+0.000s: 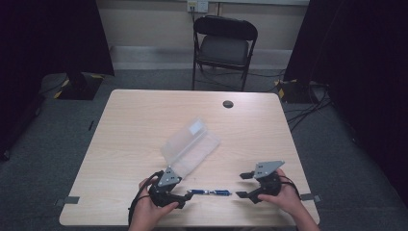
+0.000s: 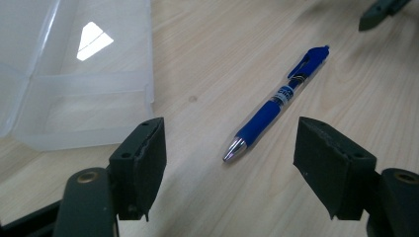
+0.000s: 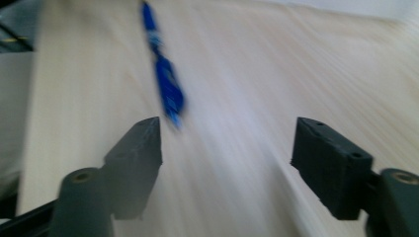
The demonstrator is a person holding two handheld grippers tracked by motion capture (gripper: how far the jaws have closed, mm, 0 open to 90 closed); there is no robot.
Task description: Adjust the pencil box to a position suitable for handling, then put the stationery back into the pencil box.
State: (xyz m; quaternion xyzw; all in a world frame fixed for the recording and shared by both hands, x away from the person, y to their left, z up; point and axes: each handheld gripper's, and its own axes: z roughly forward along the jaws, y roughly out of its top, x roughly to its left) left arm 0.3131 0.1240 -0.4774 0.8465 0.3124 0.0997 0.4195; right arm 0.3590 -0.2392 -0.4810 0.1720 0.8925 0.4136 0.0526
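A blue click pen (image 1: pixel 210 193) lies flat on the light wooden table (image 1: pixel 139 120) near its front edge, between my two grippers. My left gripper (image 1: pixel 185 196) is just left of it, open, and points at its silver tip. In the left gripper view the pen (image 2: pixel 276 101) lies ahead of the wide-apart jaws of my left gripper (image 2: pixel 230 163), untouched. My right gripper (image 1: pixel 244 185) stands open just right of the pen's clip end. The right gripper view is blurred: the pen (image 3: pixel 163 74) lies ahead and left of my right gripper (image 3: pixel 227 143), with nothing between its jaws.
An open clear plastic box (image 1: pixel 190 146) lies behind the left gripper, and its near corner (image 2: pixel 74 74) is close to the left jaw. A black folding chair (image 1: pixel 224 45) stands beyond the table. A dark cable hole (image 1: pixel 228 104) sits near the far edge.
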